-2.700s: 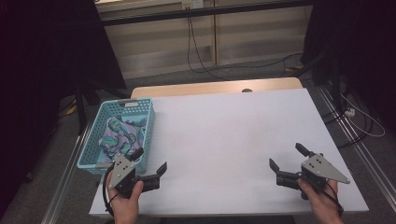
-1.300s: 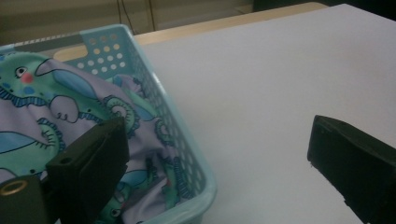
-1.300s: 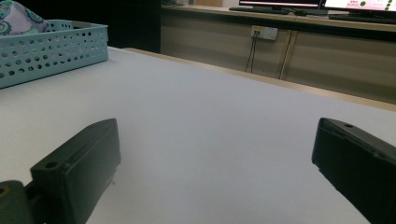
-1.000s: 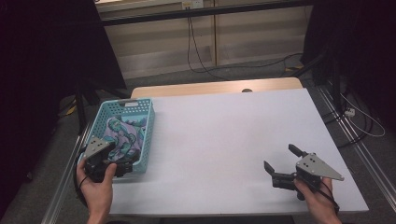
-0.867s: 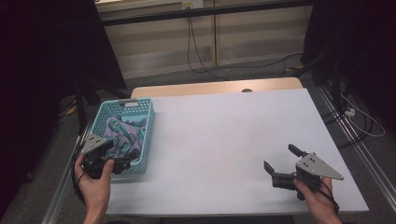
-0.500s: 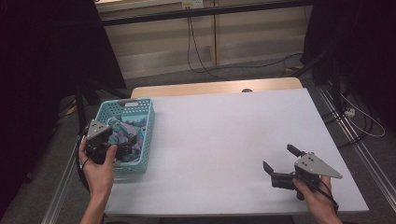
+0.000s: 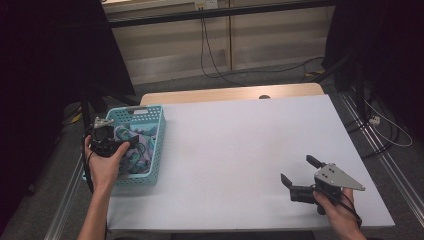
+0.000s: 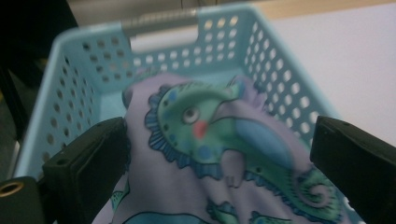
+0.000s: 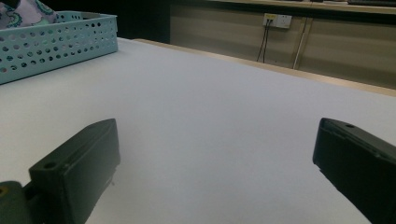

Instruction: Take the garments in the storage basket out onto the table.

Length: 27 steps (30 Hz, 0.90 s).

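A light blue perforated basket [image 7: 156, 134] stands at the table's left edge and holds a pale purple cloth [image 7: 134, 145] printed with green and blue chameleons. My left gripper [image 7: 122, 145] hovers over the basket, open, its jaws spread either side of the cloth [image 8: 210, 140] with the basket's far wall [image 8: 163, 51] beyond. My right gripper [image 7: 299, 171] rests low over the table's near right part, open, with nothing between its jaws. From the right gripper view [image 9: 212, 163] the basket [image 9: 56, 42] appears far off at the upper left.
The white table [image 7: 240, 145] has a wooden strip [image 7: 230, 94] along its far edge. Cables [image 7: 215, 60] hang on the wall behind, and dark curtains flank both sides. A metal rail [image 7: 385, 150] runs along the floor at the right.
My left gripper has moved from the table's near left edge up and left over the basket, now pointing at the cloth. The right gripper has barely shifted.
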Tool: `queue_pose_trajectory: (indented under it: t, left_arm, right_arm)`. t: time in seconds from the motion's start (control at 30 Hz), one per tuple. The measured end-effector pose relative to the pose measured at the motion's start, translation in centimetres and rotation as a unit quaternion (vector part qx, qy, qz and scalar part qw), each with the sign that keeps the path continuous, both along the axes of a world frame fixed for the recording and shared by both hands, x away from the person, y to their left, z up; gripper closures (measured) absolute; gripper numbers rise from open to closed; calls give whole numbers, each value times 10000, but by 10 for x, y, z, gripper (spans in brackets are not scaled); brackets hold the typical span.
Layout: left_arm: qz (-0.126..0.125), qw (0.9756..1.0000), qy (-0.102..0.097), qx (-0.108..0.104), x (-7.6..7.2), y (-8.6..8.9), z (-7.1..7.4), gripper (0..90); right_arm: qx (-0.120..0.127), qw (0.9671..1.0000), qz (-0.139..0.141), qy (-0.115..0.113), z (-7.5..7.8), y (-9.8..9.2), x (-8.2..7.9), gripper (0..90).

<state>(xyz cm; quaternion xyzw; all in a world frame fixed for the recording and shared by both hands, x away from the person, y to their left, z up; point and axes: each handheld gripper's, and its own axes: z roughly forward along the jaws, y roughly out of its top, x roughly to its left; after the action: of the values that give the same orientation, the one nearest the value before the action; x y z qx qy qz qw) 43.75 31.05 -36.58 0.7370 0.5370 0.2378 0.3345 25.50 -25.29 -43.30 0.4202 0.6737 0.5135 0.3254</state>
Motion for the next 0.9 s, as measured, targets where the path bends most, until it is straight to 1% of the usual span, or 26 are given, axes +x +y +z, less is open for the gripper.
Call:
queue_pose_trajectory:
  t: [0.03, 0.1, 0.13, 0.17, 0.23, 0.27, 0.4, 0.43, 0.47, 0.57, 0.6, 0.67, 0.7, 0.73, 0.77, 0.8, 0.9]
  left_arm:
    - [19, 9999, 118, 10, 3, 1, -3, 45]
    - [-59, 9996, 274, -87, 7, 2, -7, 62]
    - [-90, 9993, 356, -92, 8, 1, -8, 78]
    - [-120, 9992, 389, -52, 9, -1, -9, 92]
    - [-197, 9988, 447, 53, 10, -7, -10, 75]
    - [-222, 9987, 444, 87, 11, -10, -11, 69]
    - [-314, 9968, 687, 249, 18, -17, -15, 46]
    - [-331, 9963, 726, 315, 20, -19, -16, 47]
    - [-323, 9961, 711, 409, 21, -20, -17, 51]
    - [-421, 9932, 935, 547, 27, -23, -22, 45]
    - [-476, 9916, 1025, 629, 29, -24, -24, 38]
    - [-509, 9881, 1276, 686, 34, -25, -29, 28]
    - [-540, 9865, 1357, 744, 35, -25, -30, 21]
    - [-508, 9865, 1384, 719, 36, -26, -31, 20]
    - [-501, 9858, 1422, 745, 38, -25, -33, 19]
    - [-497, 9844, 1504, 772, 39, -25, -35, 9]
    - [-439, 9815, 1651, 866, 43, -23, -41, 1]
  right_arm:
    - [2, 10000, 6, 1, 0, 0, 0, 4]
    - [-3, 10000, 12, -3, 0, 0, 0, 4]
    - [-8, 10000, 11, 2, 0, 0, 0, 5]
    - [-30, 10000, 7, 8, 0, 0, 0, 6]
    - [-37, 10000, 12, 11, 0, 0, 0, 7]
    - [-40, 10000, 18, 15, 0, 1, 0, 7]
    - [-54, 10000, 49, 27, 0, 2, 0, 7]
    - [-55, 10000, 43, 44, -1, 2, 0, 8]
    - [-58, 10000, 41, 51, -1, 2, 0, 8]
    - [-47, 10000, 16, 51, -1, 0, 1, 8]
    - [-38, 10000, 8, 62, -1, 0, 1, 8]
    - [-34, 10000, 3, 64, -1, 0, 1, 8]
    - [-33, 10000, 6, 64, -1, 0, 1, 8]
    - [-31, 10000, 11, 62, -1, 0, 1, 8]
    - [-34, 10000, 17, 64, -1, 0, 1, 8]
    - [-29, 10000, 22, 54, -1, 0, 1, 8]
    - [-29, 10000, 37, 35, -1, 0, 0, 8]
